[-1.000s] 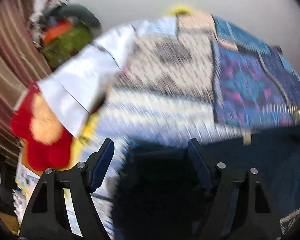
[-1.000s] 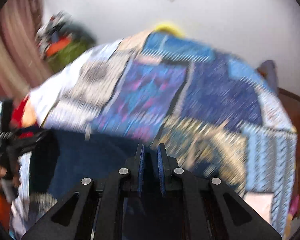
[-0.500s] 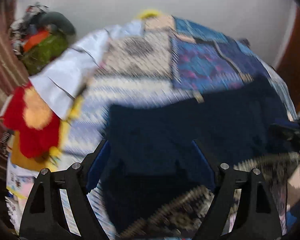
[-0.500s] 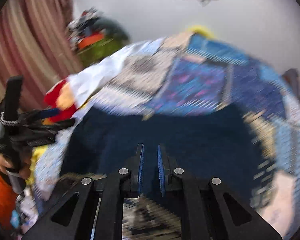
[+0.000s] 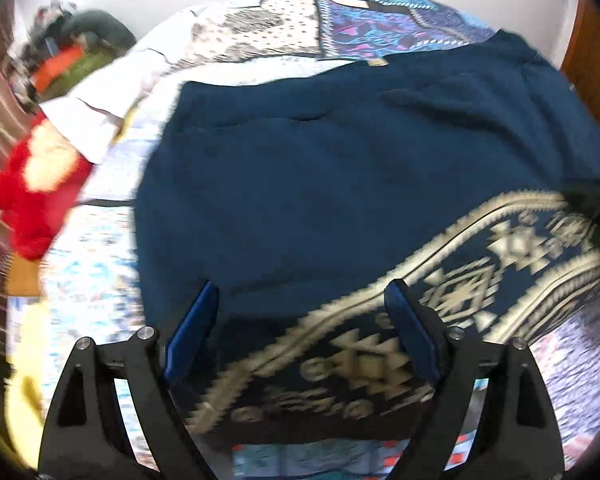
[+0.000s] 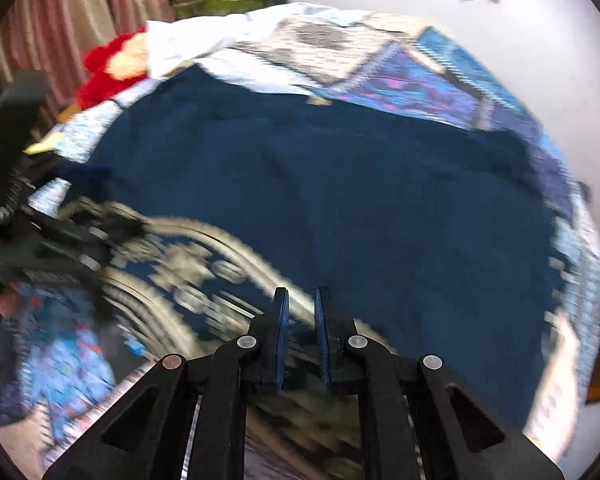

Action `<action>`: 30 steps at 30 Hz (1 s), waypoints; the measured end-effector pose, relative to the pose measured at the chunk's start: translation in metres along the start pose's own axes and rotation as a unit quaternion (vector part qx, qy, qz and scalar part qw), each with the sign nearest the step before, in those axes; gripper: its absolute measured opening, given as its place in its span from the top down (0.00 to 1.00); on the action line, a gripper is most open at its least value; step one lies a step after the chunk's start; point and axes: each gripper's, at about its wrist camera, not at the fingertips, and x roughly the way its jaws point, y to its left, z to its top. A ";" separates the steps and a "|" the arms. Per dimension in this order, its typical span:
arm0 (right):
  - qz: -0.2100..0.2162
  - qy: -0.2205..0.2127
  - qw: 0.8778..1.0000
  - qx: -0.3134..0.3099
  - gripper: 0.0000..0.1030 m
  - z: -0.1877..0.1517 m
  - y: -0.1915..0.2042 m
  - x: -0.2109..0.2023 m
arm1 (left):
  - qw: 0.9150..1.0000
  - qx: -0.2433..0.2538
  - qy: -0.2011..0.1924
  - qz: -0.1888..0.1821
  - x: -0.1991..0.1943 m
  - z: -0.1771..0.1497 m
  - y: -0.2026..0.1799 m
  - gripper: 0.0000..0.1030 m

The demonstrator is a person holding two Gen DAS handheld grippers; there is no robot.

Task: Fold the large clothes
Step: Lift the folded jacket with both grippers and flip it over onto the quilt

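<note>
Fingers of your left gripper (image 5: 302, 330) stand wide apart over the patterned hem; your right gripper (image 6: 302, 308) is nearly closed, grip unclear. With the navy garment (image 6: 340, 200) spread on the bed (image 6: 440, 76), seize the hem and fold.

Home bedroom: bed with patchwork quilt (image 5: 380, 28), striped curtains (image 6: 60, 12) at the side, plain white wall (image 6: 500, 32), clutter pile (image 5: 72, 56) in the corner, red plush (image 5: 36, 196) on the bed edge.
</note>
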 end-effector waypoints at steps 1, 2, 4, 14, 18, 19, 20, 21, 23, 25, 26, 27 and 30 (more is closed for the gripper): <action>-0.022 0.004 1.000 0.004 0.92 -0.006 -0.009 -0.001 | 1.000 0.004 0.003 0.021 0.000 -0.002 0.002 0.16; -0.033 0.007 0.999 0.009 0.92 -0.010 -0.015 -0.002 | 0.999 0.005 0.009 0.037 0.002 -0.004 0.007 0.16; -0.047 0.014 0.998 0.027 0.92 -0.021 -0.035 -0.004 | 0.998 -0.002 0.026 0.059 0.008 -0.010 0.020 0.16; -0.056 0.015 0.995 0.076 0.92 -0.064 -0.083 -0.032 | 0.992 -0.057 0.032 0.105 -0.015 -0.048 0.070 0.14; -0.070 0.013 0.995 0.071 0.92 -0.074 -0.079 -0.046 | 0.988 -0.116 0.038 0.098 -0.029 -0.071 0.097 0.14; -0.072 0.013 0.995 0.070 0.92 -0.075 -0.078 -0.047 | 0.987 -0.122 0.035 0.101 -0.033 -0.074 0.101 0.14; -0.077 0.014 0.994 0.070 0.92 -0.077 -0.077 -0.050 | 0.986 -0.127 0.031 0.103 -0.038 -0.078 0.104 0.14; -0.093 0.021 0.993 0.071 0.92 -0.079 -0.078 -0.051 | 0.986 -0.132 0.026 0.101 -0.045 -0.082 0.106 0.14; -0.086 0.028 0.992 0.086 0.92 -0.085 -0.084 -0.054 | 0.986 -0.141 0.017 0.092 -0.055 -0.087 0.105 0.14; -0.085 0.033 0.990 0.106 0.92 -0.090 -0.091 -0.059 | 0.985 -0.155 0.007 0.071 -0.059 -0.086 0.103 0.14; -0.090 0.034 0.989 0.112 0.92 -0.091 -0.094 -0.062 | 0.984 -0.167 0.000 0.054 -0.062 -0.086 0.101 0.14; -0.089 0.033 0.988 0.120 0.92 -0.093 -0.097 -0.067 | 0.983 -0.177 -0.005 0.040 -0.065 -0.086 0.098 0.14; -0.063 0.020 0.988 0.141 0.92 -0.090 -0.102 -0.082 | 0.974 -0.224 -0.015 -0.030 -0.066 -0.082 0.091 0.14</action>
